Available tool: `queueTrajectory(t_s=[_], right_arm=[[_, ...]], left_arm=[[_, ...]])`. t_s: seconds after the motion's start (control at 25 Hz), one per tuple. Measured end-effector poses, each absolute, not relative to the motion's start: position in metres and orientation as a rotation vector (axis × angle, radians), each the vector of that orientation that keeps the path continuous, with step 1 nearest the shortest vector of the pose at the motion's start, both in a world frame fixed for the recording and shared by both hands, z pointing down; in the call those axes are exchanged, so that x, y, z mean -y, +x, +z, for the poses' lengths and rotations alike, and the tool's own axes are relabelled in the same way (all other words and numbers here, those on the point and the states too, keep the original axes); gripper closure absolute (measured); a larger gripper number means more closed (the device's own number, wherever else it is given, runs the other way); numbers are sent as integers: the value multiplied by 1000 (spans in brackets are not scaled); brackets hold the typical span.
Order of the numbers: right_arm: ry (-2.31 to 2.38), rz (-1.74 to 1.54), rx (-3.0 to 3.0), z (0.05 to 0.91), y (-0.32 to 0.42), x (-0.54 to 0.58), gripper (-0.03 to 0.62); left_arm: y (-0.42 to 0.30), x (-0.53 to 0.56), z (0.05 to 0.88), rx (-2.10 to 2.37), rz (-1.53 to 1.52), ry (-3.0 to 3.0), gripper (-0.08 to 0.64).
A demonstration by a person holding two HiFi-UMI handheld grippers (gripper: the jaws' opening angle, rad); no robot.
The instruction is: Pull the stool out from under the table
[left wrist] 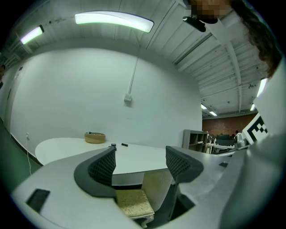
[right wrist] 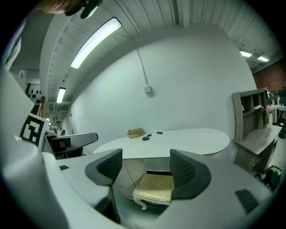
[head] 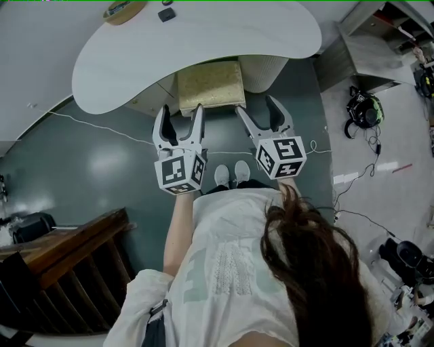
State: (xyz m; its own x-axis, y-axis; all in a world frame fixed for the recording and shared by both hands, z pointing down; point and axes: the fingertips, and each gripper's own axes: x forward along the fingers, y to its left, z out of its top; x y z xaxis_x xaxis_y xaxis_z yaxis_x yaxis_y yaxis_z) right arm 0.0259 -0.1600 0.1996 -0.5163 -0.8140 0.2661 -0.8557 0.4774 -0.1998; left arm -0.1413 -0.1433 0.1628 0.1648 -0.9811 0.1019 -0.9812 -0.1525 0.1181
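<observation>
**Stool half tucked, both tongs spread**

The stool (head: 210, 85) sits under the table's (head: 115, 68) near edge, with its front half showing. The left gripper (head: 182, 112) and right gripper (head: 258, 108) hang just before it, jaws spread, pinching nothing. A shallow bite on the cushion may slip. An uneven pull could swing it against the table's base.

stool (head: 210, 85): seat coarse woven cloth, matt | bench (head: 203, 34): top smooth, matt white | floor (head: 88, 162): smooth, glossy, reflects light | left tool (head: 182, 112), right tool (head: 256, 107): matt grey plastic, pads (left wrist: 103, 166) mesh-textured | basket (head: 124, 10): woven fibre | railing (head: 68, 257): dark wood
</observation>
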Motion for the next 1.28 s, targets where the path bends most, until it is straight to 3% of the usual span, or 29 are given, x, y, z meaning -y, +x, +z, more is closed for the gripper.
queueTrajectory(t_s=[0.52,0.96,1.28], right_arm=[[1413,505,2506,280,20,249,268],[1333,565,2427,461,4,328,268],[1272,581,2340,577,16,325,267]], left_arm=[[-161,218,244,1893,157,2304,233],[-183,277,430,1928,341,2272,232],[-197,276,548,1885,346,2172,213]])
